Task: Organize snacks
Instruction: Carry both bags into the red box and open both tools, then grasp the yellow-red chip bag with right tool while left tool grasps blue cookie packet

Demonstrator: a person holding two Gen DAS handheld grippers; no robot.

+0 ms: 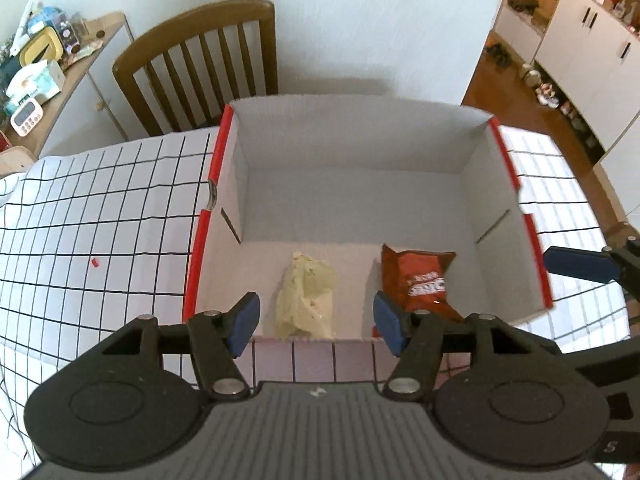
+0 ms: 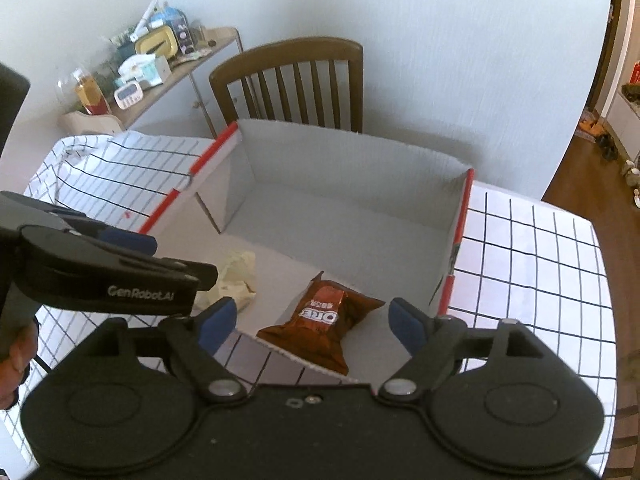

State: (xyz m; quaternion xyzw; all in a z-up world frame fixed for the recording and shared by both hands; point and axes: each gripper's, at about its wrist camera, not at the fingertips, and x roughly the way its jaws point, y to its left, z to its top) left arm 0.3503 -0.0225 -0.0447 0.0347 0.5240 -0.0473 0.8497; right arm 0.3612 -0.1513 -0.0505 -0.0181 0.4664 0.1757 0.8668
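Note:
An open white cardboard box with red edges (image 1: 352, 128) (image 2: 360, 148) stands on the checked tablecloth. Inside it, near the front wall, lie a pale yellow snack packet (image 1: 306, 296) (image 2: 236, 276) on the left and a red-brown Oreo packet (image 1: 420, 280) (image 2: 324, 320) on the right. My left gripper (image 1: 316, 322) is open and empty above the box's front edge, over the yellow packet. My right gripper (image 2: 312, 324) is open and empty over the Oreo packet. The left gripper shows at the left of the right wrist view (image 2: 132, 242); a right fingertip (image 1: 580, 264) shows in the left wrist view.
A wooden chair (image 1: 200, 68) (image 2: 292, 80) stands behind the table against the white wall. A cluttered sideboard (image 1: 52, 68) (image 2: 160, 64) is at the far left. The checked tablecloth (image 1: 100, 240) (image 2: 532, 256) lies on both sides of the box. A small red speck (image 1: 95, 263) lies on it.

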